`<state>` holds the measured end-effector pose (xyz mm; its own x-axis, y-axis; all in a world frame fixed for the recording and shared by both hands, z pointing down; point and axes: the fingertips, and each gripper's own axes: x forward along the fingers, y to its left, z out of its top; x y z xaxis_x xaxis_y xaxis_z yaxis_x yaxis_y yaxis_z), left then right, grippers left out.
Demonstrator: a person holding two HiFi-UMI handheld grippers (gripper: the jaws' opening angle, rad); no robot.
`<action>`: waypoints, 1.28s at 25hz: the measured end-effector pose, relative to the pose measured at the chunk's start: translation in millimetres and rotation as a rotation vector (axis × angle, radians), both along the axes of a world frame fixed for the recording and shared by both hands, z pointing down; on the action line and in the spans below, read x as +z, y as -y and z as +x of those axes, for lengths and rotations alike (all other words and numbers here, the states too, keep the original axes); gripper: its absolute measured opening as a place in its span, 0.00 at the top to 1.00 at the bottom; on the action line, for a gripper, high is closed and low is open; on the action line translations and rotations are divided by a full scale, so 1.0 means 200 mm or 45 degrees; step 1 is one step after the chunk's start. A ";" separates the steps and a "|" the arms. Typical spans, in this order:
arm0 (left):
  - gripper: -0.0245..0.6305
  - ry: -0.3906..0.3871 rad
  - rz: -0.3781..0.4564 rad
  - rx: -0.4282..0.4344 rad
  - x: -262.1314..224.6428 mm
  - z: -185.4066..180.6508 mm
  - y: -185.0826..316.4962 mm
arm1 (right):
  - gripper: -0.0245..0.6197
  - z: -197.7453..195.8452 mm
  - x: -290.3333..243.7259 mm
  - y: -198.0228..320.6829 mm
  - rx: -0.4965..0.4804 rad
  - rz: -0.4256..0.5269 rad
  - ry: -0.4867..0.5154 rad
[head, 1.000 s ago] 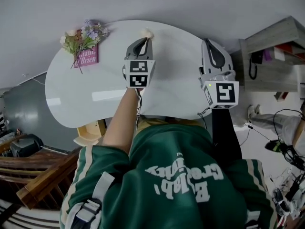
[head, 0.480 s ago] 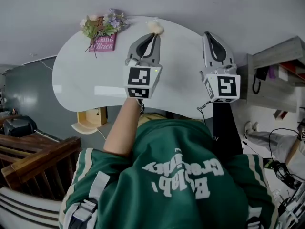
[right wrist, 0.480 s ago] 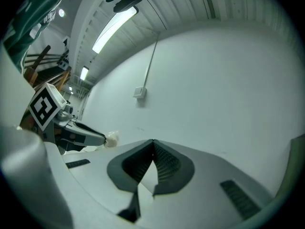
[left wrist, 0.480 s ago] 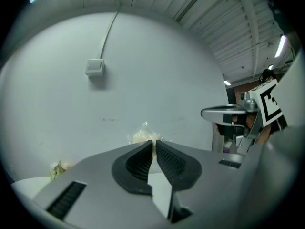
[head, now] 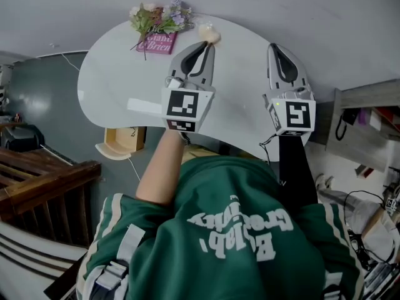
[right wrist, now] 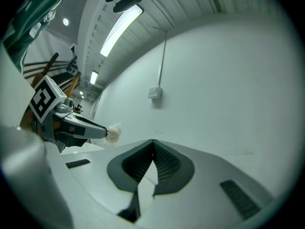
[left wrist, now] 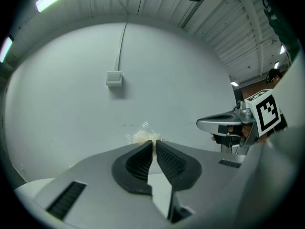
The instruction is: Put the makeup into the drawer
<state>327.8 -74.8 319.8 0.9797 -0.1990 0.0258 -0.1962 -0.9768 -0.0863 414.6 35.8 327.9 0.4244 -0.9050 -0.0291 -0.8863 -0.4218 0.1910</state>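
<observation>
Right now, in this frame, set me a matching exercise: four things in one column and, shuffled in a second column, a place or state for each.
Things:
1. left gripper
2. right gripper
3. flower bunch
4. grey shelf unit

Places or states:
A. shut, nothing between the jaws
B. off the white table, at the head view's right edge
C. shut on a cream wrapped item
D. at the table's far edge, by a pink sign

Pairs: 1-C, 2-A, 3-D, 4-B
</observation>
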 end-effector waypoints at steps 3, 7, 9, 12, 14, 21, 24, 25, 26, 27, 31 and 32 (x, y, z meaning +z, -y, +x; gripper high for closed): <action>0.90 0.006 -0.004 -0.064 0.01 -0.12 0.10 | 0.95 -0.09 0.02 0.13 -0.072 -0.005 0.006; 0.90 0.018 0.001 -0.173 0.00 -0.33 0.28 | 0.95 -0.25 0.02 0.34 -0.179 -0.003 0.004; 0.90 0.023 0.007 -0.234 0.00 -0.46 0.37 | 0.95 -0.36 0.01 0.45 -0.234 -0.008 0.010; 0.90 0.025 0.010 -0.321 -0.01 -0.65 0.51 | 0.95 -0.52 0.01 0.62 -0.319 -0.010 0.011; 0.90 0.026 0.013 -0.377 -0.01 -0.79 0.60 | 0.95 -0.64 0.01 0.74 -0.384 -0.005 0.008; 0.90 0.020 0.023 -0.573 -0.04 -1.32 0.87 | 0.95 -1.12 -0.02 1.13 -0.581 -0.012 0.028; 0.90 0.026 0.024 -0.693 -0.04 -1.58 0.97 | 0.95 -1.36 -0.01 1.28 -0.716 -0.003 0.006; 0.90 0.026 0.023 -0.730 -0.04 -1.67 0.99 | 0.95 -1.44 -0.01 1.32 -0.747 -0.003 0.007; 0.90 0.026 0.022 -0.763 -0.04 -1.75 1.01 | 0.95 -1.51 -0.01 1.36 -0.776 -0.004 0.008; 0.90 0.025 0.022 -0.794 -0.04 -1.82 1.03 | 0.95 -1.59 -0.01 1.39 -0.810 -0.003 0.007; 0.90 0.019 0.018 -0.911 -0.02 -2.11 1.08 | 0.95 -1.87 0.00 1.51 -0.944 0.003 -0.001; 0.90 0.017 0.019 -0.943 -0.02 -2.18 1.09 | 0.95 -1.95 0.00 1.54 -0.978 0.005 -0.003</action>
